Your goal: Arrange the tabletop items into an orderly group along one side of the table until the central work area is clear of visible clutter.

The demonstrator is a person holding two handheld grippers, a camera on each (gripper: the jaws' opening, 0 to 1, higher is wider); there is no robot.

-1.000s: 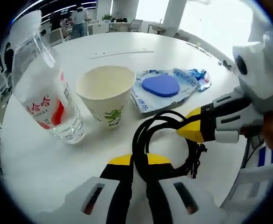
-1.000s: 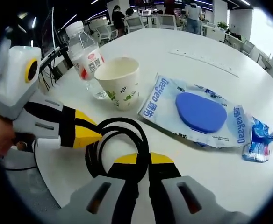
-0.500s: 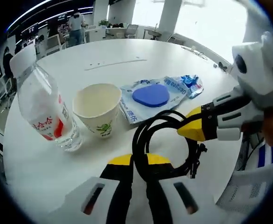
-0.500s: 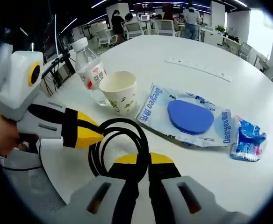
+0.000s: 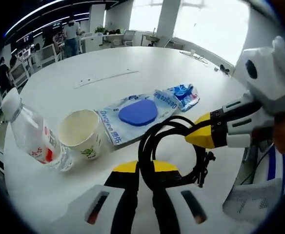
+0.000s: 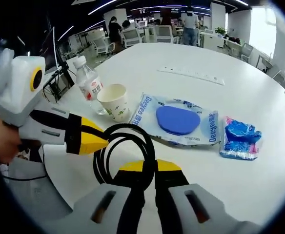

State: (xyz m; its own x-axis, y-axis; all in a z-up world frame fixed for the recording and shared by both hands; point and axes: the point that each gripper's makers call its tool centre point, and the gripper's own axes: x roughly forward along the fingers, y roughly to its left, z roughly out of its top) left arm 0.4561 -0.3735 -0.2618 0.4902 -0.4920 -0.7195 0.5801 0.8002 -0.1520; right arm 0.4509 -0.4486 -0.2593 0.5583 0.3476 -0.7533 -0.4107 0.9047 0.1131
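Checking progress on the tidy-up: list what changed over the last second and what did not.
Both grippers, left and right, stay shut on the black cable coil and have drawn back with it, so the bottle, paper cup, blue-pad packet and small blue wrapper look smaller. Those four kept their arrangement.

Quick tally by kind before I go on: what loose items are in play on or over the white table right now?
Water bottle: 1
Paper cup: 1
Clear packet with a blue pad: 1
Small blue wrapper: 1
Coiled black cable, gripped by both the left gripper and the right gripper: 1
Total: 5
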